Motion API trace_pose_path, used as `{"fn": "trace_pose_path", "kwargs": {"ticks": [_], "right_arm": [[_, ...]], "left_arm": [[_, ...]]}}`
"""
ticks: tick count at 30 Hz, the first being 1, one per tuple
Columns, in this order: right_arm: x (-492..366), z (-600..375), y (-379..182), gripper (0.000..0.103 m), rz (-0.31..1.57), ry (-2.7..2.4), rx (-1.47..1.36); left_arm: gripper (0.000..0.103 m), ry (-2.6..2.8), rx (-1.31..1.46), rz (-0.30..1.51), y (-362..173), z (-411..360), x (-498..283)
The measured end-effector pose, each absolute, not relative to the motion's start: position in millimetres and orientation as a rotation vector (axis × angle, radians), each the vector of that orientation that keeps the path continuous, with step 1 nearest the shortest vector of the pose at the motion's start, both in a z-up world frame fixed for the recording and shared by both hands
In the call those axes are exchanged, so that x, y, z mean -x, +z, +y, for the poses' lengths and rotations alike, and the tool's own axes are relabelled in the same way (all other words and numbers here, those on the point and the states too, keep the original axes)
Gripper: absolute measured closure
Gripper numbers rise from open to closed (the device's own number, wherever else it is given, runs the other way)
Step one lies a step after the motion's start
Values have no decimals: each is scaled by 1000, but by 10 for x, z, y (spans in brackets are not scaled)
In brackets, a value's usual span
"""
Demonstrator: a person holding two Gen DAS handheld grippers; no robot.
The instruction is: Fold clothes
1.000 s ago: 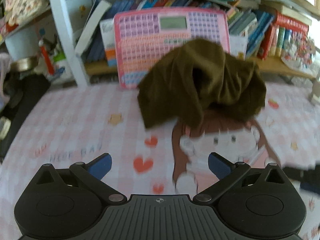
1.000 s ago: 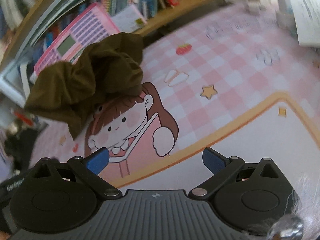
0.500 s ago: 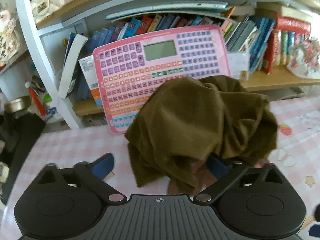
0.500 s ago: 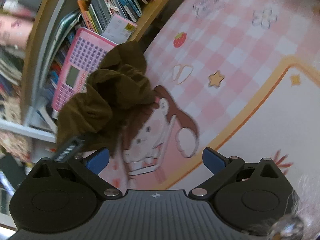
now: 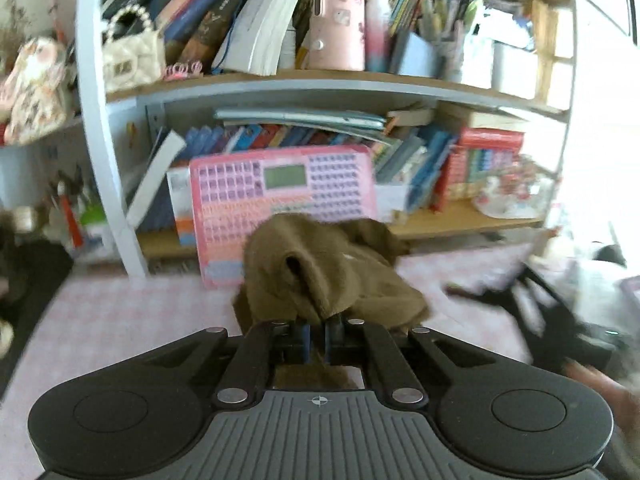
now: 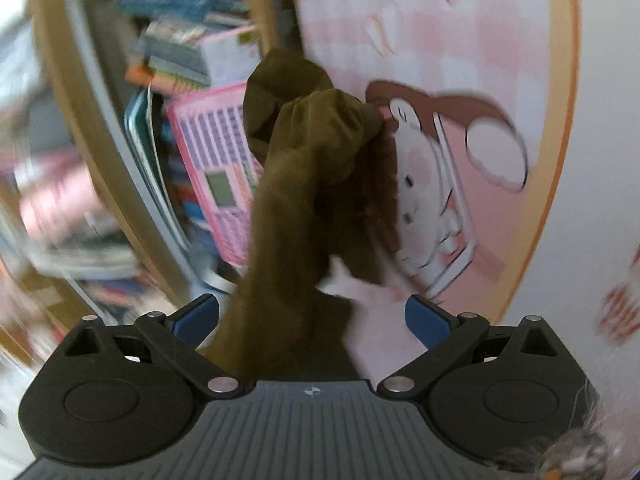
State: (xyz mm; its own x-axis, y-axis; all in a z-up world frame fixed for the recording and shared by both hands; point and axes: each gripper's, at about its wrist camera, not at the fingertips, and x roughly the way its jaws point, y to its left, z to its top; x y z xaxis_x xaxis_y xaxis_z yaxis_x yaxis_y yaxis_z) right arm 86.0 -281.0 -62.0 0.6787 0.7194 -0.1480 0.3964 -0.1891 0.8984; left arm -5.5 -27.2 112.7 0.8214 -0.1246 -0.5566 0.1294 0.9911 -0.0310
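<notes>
Garment: we found the brown cloth [image 5: 332,276] bunched in a lump, lifted off the pink surface [image 5: 120,320], in front of the pink keyboard toy [image 5: 280,196] leaning on the shelf [image 5: 320,84].
Left gripper [image 5: 317,338]: jaws together, clamped on a fold of the cloth; the fabric ran down between them.
Right gripper [image 6: 312,320]: jaws wide apart, blue pads either side of a hanging strip of cloth [image 6: 296,220], gripping nothing.
Stage: we judged folding not yet begun; the cloth was still a crumpled wad with no edge or corner laid out.
Risk, blind pinch: both views were motion-blurred, and we could pick out no hem or corner. A right-hand close here would likely catch several layers, so the cloth would not spread flat.
Risk, slip: the left hold looked to be on a thin fold; a hard pull apart might tear it free.
Risk, clutter: a swinging tail could knock the toy.
</notes>
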Motion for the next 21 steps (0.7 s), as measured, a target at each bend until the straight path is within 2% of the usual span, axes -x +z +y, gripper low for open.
{"fn": "trace_pose_path", "kwargs": {"ticks": [8, 10, 13, 16, 18, 19, 21], "right_arm": [[-940, -2606, -786, 6, 883, 311, -1822], [-956, -2541, -814, 12, 906, 295, -1797], [-971, -2559, -836, 26, 881, 249, -1774], [-990, -2630, -849, 52, 841, 188, -1739], [-1023, -2681, -848, 83, 840, 145, -1681], [-1037, -2707, -842, 92, 834, 141, -1661], [-1066, -2757, -831, 96, 821, 132, -1620]], "left_arm": [[99, -143, 123, 627, 1157, 28, 539], [99, -129, 127, 609, 1190, 73, 615], [102, -89, 152, 591, 1217, 217, 732], [102, -29, 180, 600, 1159, 412, 816], [102, 14, 174, 647, 1023, 517, 802], [101, 39, 159, 674, 945, 550, 785], [100, 48, 157, 717, 810, 600, 746]]}}
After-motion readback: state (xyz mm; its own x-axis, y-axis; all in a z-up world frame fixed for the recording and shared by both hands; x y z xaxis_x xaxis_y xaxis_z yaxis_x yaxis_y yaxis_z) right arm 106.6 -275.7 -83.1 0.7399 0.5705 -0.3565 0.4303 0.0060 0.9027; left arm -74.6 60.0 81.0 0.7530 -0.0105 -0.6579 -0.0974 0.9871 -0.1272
